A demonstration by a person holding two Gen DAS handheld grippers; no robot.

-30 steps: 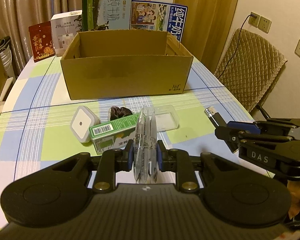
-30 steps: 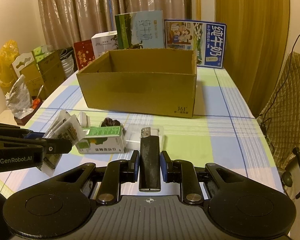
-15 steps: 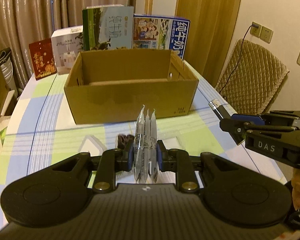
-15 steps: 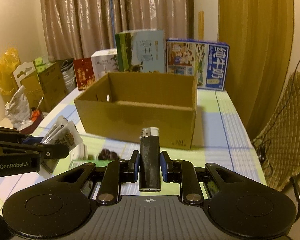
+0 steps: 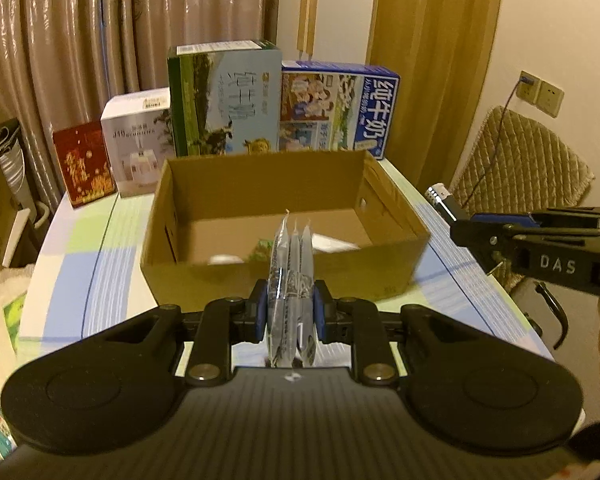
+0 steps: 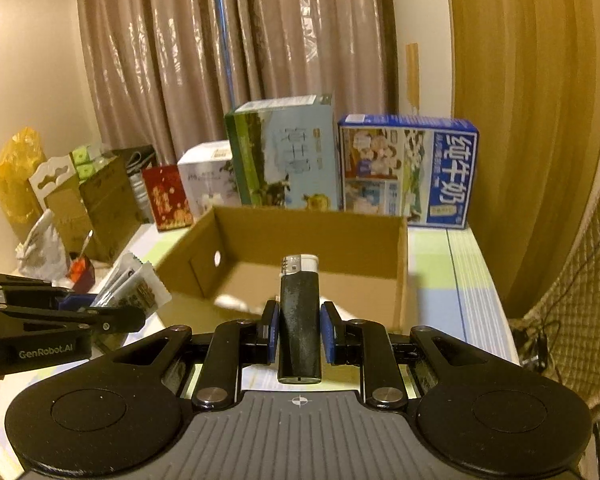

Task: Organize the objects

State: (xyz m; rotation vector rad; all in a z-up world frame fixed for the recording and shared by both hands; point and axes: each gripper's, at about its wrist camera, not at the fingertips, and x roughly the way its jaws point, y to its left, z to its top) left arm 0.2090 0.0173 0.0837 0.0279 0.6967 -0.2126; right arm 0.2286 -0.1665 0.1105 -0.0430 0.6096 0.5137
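The left gripper (image 5: 290, 306) is squeezed tight on a bunch of small silver packets (image 5: 291, 276). The packets stand up between its blue pads. The right gripper (image 6: 300, 330) is squeezed tight on a black lighter (image 6: 300, 320) with a silver and white top. The lighter stands straight up too.

Right in front of both is an open brown cardboard box (image 5: 284, 276) on a table (image 5: 80, 264) with a blue, green and white checked cloth. A few small things lie on the box floor, but they are too blurry to name. The near wall of the box stands between the grippers and the inside.

Behind the box four more boxes stand in a row: a red box (image 5: 85, 162), a white box (image 5: 138, 140), a tall green and blue box (image 5: 224, 98) and a blue milk box (image 5: 338, 110). Brown curtains (image 5: 100, 24) hang at the back. A padded chair (image 5: 524, 160) sits off to the right of the table.
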